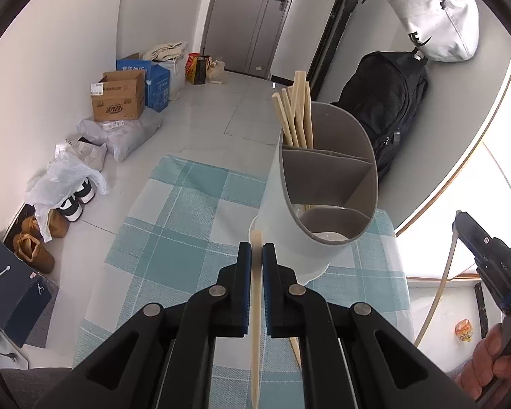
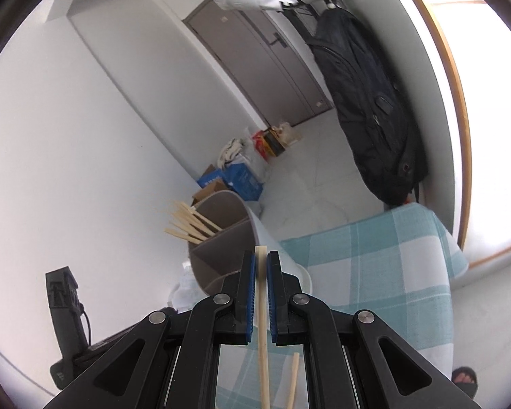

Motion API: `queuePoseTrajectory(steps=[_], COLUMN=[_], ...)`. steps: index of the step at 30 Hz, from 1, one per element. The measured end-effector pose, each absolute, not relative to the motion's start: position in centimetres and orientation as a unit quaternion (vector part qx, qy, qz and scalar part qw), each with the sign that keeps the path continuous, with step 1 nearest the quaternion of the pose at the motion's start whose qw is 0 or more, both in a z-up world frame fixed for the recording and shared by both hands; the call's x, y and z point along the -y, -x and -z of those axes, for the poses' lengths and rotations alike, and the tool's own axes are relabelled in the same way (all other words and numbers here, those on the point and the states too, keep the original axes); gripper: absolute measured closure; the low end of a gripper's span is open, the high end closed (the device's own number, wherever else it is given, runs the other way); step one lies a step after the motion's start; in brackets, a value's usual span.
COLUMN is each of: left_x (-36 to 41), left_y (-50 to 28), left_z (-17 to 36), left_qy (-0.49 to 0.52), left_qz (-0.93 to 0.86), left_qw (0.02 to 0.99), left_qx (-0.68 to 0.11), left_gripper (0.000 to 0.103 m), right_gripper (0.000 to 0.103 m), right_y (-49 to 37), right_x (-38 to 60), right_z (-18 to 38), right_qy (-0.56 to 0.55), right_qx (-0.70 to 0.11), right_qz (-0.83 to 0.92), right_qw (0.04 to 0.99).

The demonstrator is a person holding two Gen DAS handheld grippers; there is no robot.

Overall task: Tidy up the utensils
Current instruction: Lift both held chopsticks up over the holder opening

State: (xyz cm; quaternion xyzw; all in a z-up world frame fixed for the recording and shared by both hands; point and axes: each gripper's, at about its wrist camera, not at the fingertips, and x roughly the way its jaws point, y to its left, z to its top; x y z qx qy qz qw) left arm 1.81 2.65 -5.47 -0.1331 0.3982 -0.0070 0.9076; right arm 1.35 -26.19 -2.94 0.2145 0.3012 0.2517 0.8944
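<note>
Left gripper (image 1: pixel 256 252): fingers (image 1: pixel 244 286) pressed in on a chopstick (image 1: pixel 255 306), blue pads on both its sides. Chopstick runs lengthwise through the gap, tip poking just past the fingertips, rest trailing back toward the camera and out of the bottom of the left wrist view. Held above the surface (image 1: pixel 173 225), which carries a teal and white checked cloth.

Holder (image 1: pixel 327 184): white outside, grey inside, split into compartments, seated on the surface just ahead and right of the left fingertips. Far compartment filled with a bundle of chopsticks (image 1: pixel 294 112), standing tilted, ends above the rim. Near compartments show no sticks; bottom partly hidden.

Right gripper (image 2: pixel 261 262): fingers (image 2: pixel 250 293) pinching a second chopstick (image 2: pixel 263 306) the same way, tip slightly past the fingertips, shaft running back under the gripper. Holder directly beyond the right fingertips, leaning in that view because of camera roll. Contact between stick tip and holder: cannot tell.

Loose stick (image 2: pixel 292 385) lying on the cloth below the right gripper, apart from the held one.

Right gripper also visible at the right edge of the left wrist view, gripped by a hand (image 1: pixel 487 364), with a pale stick curving down from it.

Backpack (image 1: pixel 385 105) against the wall behind the holder. Boxes and shoes on the floor to the left.
</note>
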Motion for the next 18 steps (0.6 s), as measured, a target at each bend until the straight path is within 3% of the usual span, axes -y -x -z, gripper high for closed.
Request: queuePoseTrajectory(steps=[18], left_x=[-3.1], left_y=[-0.5], left_z=[0.8], left_qy=[0.125], left_qz=[0.042], left_qw=[0.916], left_qx=[-0.38], left_gripper=[0.101], right_gripper=[0.097], right_y=[0.0], right_x=[21.2], right_z=[-1.0], right_qy=[-0.137], right_qx=[-0.225], right_qz=[-0.298], right_qw=[0.918])
